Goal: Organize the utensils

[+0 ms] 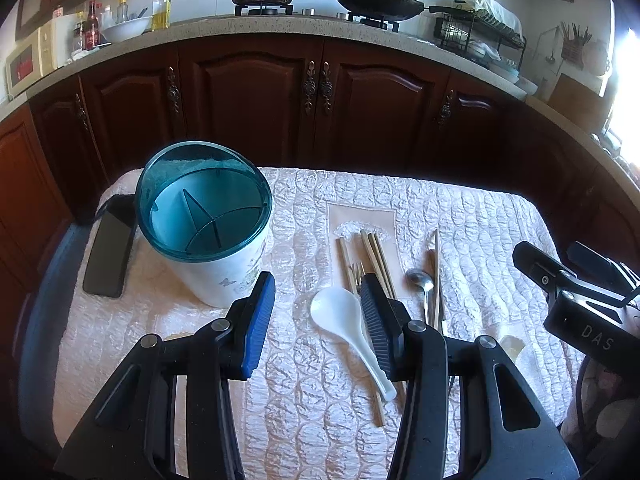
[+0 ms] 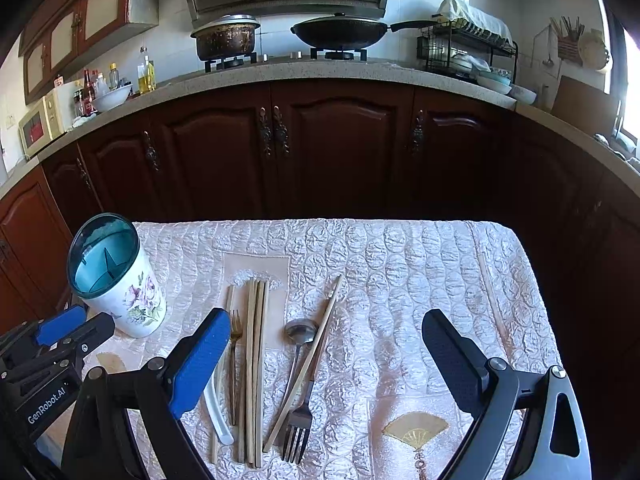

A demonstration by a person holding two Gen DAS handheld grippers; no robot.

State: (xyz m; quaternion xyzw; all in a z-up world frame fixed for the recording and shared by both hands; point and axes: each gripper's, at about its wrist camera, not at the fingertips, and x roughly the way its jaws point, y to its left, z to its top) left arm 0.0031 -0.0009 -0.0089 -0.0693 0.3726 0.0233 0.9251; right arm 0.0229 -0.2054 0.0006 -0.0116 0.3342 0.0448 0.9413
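Observation:
A white floral utensil holder with a teal divided rim stands at the table's left; it also shows in the right wrist view. Utensils lie on the quilted cloth: a white ceramic spoon, wooden chopsticks, a small gold fork, a metal spoon, a steel fork and a single slanted chopstick. My left gripper is open and empty, hovering over the white spoon. My right gripper is open and empty above the metal spoon and forks.
A black phone lies left of the holder. The table edge drops off at the far side toward dark wooden cabinets. A counter with a pot, a wok and a dish rack lies beyond.

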